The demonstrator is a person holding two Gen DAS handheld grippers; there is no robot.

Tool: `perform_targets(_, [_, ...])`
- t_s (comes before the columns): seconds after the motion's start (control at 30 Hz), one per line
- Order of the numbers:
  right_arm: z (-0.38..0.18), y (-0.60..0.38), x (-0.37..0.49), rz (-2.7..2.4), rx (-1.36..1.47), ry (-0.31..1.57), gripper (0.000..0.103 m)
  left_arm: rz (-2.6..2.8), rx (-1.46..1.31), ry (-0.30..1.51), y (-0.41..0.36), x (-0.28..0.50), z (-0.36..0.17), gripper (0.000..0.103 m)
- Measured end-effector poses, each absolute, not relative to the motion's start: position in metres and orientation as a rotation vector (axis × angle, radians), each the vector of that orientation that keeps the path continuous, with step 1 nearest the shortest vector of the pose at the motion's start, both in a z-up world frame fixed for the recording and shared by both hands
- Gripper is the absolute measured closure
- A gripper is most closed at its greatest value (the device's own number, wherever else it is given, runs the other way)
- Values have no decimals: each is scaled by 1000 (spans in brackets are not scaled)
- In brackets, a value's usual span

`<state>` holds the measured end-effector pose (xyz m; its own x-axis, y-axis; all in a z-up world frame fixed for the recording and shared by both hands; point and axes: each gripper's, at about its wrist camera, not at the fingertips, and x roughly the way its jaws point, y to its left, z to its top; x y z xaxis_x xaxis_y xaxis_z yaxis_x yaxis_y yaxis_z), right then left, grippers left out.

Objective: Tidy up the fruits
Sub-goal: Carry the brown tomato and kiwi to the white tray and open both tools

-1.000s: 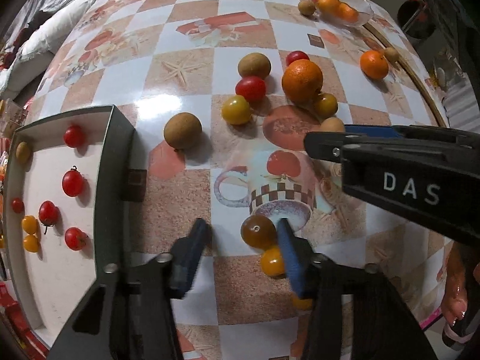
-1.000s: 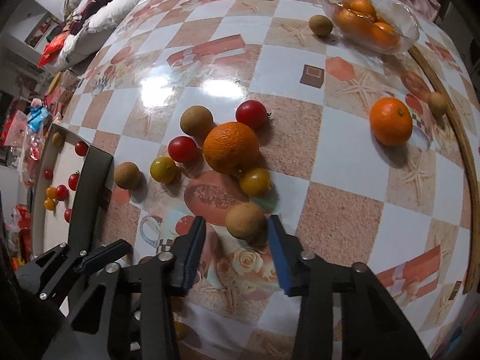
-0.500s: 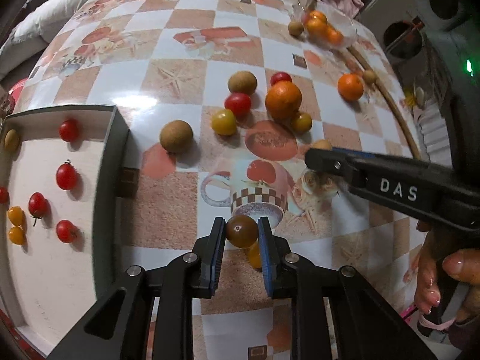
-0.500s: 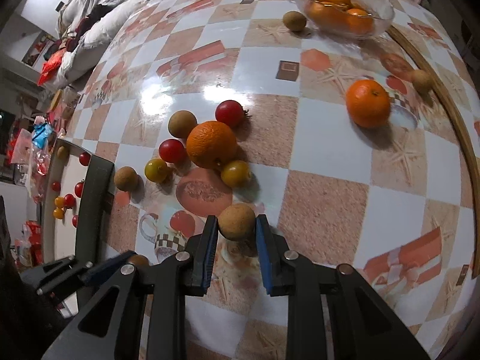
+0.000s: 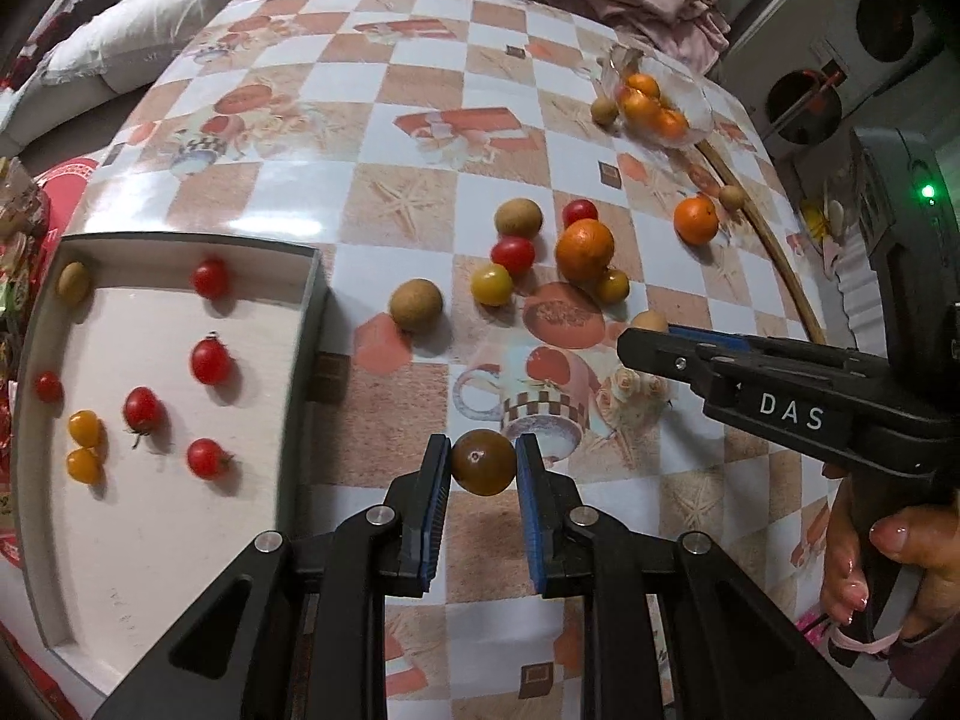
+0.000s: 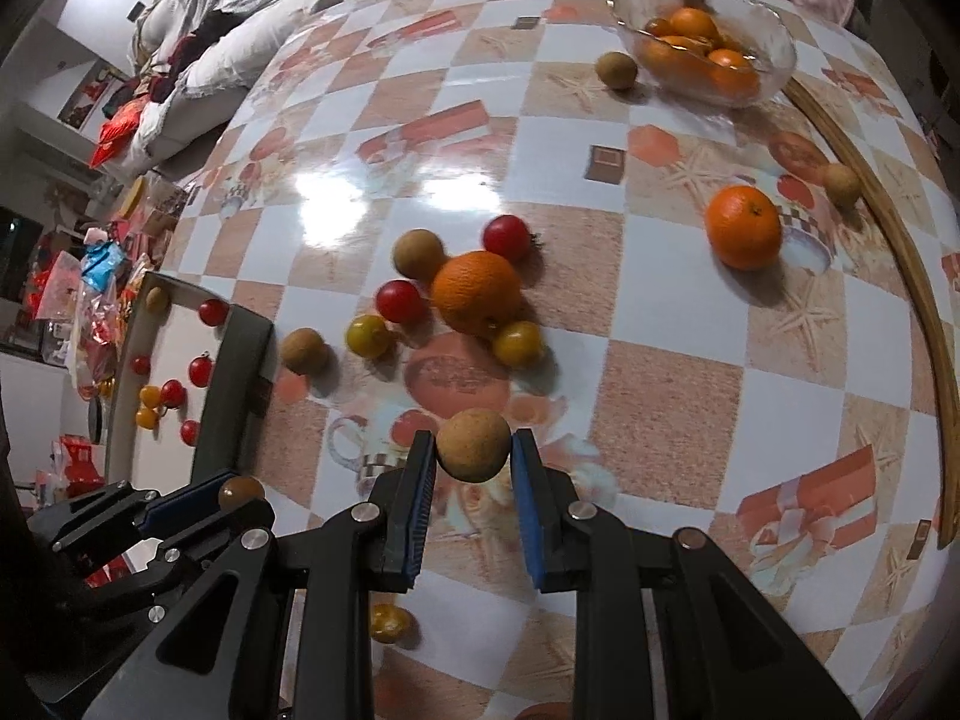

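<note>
My left gripper (image 5: 483,468) is shut on a dark brown tomato (image 5: 483,462) and holds it above the table; it also shows in the right wrist view (image 6: 240,491). My right gripper (image 6: 474,456) is shut on a tan longan (image 6: 474,444), lifted off the table. A grey tray (image 5: 309,324) at the left holds several red and yellow cherry tomatoes and one longan (image 5: 73,282). A cluster of an orange (image 5: 584,249), tomatoes and longans lies mid-table. A glass bowl (image 6: 774,54) at the back right holds oranges.
A lone orange (image 6: 744,228) and a longan (image 6: 843,183) lie near a curved wooden rim (image 6: 900,264) at the right. A yellow tomato (image 6: 387,623) lies under the right gripper. A longan (image 6: 616,69) sits beside the bowl. Pillows and clutter lie beyond the table's left edge.
Both grippers closed from open onto their fruit and lifted: the left on the dark tomato, the right on the longan. Both views have pulled back from the table.
</note>
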<state>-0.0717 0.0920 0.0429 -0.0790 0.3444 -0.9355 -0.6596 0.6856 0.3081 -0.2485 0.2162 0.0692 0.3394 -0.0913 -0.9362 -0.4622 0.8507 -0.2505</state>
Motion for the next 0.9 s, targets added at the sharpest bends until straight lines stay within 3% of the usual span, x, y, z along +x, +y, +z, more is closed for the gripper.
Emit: perform_targets(0.9, [66,206,-160,1088,-449,1380,75,568,-641,1155,320,-375,68,80])
